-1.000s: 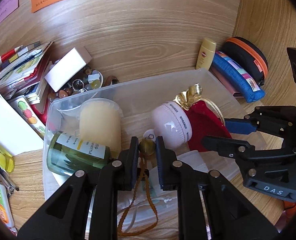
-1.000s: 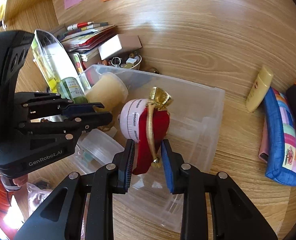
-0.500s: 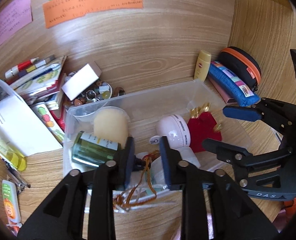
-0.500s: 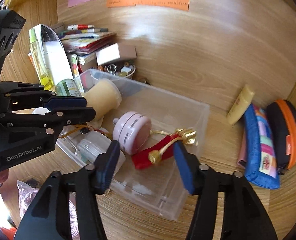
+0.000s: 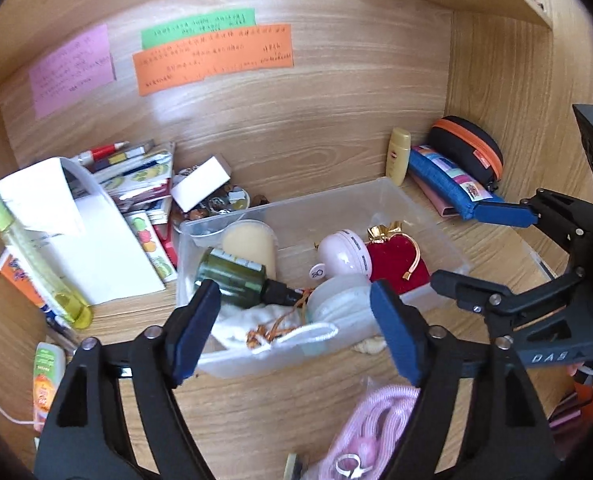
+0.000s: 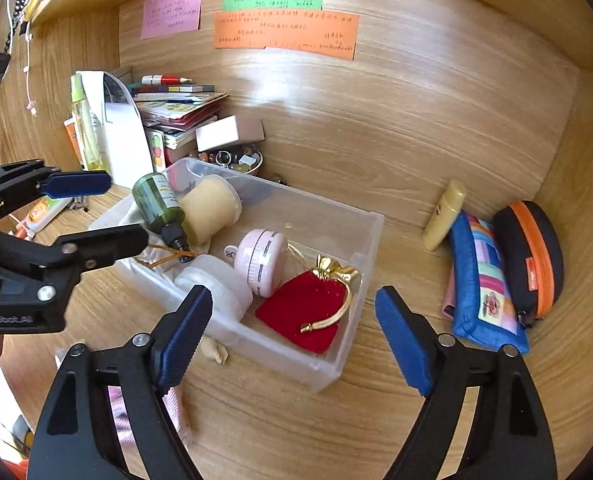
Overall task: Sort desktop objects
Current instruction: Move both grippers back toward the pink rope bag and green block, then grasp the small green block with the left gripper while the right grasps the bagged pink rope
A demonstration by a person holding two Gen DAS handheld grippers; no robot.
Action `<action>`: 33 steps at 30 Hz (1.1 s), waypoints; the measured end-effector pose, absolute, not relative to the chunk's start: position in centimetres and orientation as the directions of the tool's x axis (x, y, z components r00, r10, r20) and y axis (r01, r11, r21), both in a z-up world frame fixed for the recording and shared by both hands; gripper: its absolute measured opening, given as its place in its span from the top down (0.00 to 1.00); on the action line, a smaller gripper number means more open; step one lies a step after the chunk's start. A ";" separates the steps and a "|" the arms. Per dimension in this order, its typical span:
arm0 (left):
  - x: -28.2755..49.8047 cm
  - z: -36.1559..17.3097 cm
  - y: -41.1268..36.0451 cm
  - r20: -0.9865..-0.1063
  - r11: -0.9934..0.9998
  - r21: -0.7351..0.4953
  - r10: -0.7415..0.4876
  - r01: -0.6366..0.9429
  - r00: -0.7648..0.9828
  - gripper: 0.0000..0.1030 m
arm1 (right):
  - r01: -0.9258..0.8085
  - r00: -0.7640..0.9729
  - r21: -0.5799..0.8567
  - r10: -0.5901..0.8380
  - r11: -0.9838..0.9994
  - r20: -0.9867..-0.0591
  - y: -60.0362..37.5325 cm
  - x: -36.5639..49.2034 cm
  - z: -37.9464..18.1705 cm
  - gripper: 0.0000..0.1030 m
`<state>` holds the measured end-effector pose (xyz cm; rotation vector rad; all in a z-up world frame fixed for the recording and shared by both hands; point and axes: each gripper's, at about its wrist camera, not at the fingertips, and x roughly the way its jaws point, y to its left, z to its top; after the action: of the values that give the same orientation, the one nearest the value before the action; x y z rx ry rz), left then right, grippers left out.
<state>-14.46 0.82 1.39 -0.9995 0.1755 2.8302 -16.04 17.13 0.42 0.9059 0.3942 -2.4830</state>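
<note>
Both grippers have let go and pulled back from the bin [image 6: 352, 240]. The left gripper [image 5: 292, 328], a second ago pinched on the orange cord [image 5: 284, 326] of the white pouch [image 5: 280, 336], now stands above the bin's near edge with jaws opening and nothing between them. The cord and pouch lie in the bin's front left corner, beside the green bottle [image 5: 232, 276]. The right gripper [image 6: 296, 336], a second ago clamped on the red pouch [image 6: 308, 316], is likewise opening and empty; that pouch now lies flat on the bin floor at its right end, gold cord on top, touching the pink round case [image 6: 262, 266]. Judgement: two items are delivered in one placement and this step is complete. Loose things remain outside: the yellow tube [image 6: 444, 214], blue case [image 6: 484, 280] and black case [image 6: 532, 256] to the right of the bin, a stack of books [image 6: 176, 112] and a dish [image 6: 236, 160] of trinkets behind it. Either free gripper can take the next one.
</note>
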 end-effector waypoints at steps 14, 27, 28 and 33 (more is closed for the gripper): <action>-8.7 -0.3 -3.0 -0.640 -0.997 0.046 0.020 -0.064 -0.768 0.13 | 0.540 -0.634 -0.062 -0.357 -0.840 -0.686 17.0 -11.2 -1.7 0.07; -5.2 -4.7 -7.0 -0.704 -0.999 0.003 -0.025 0.033 -0.709 0.13 | 0.646 -0.478 0.065 -0.469 -0.760 -0.743 14.3 -7.8 -5.2 0.06; -5.1 -5.0 -7.0 -0.710 -0.999 0.003 -0.027 0.036 -0.704 0.13 | 0.649 -0.464 0.076 -0.473 -0.757 -0.749 14.1 -7.8 -5.5 0.06; -4.3 -6.3 -7.8 -0.731 -0.999 -0.014 -0.020 0.044 -0.682 0.13 | 0.670 -0.399 0.121 -0.493 -0.732 -0.773 12.4 -7.4 -7.1 0.06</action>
<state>-4.34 -7.77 -6.32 -1.2663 -0.0483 2.9130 -7.40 12.39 -7.14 1.0915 0.2724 -2.1484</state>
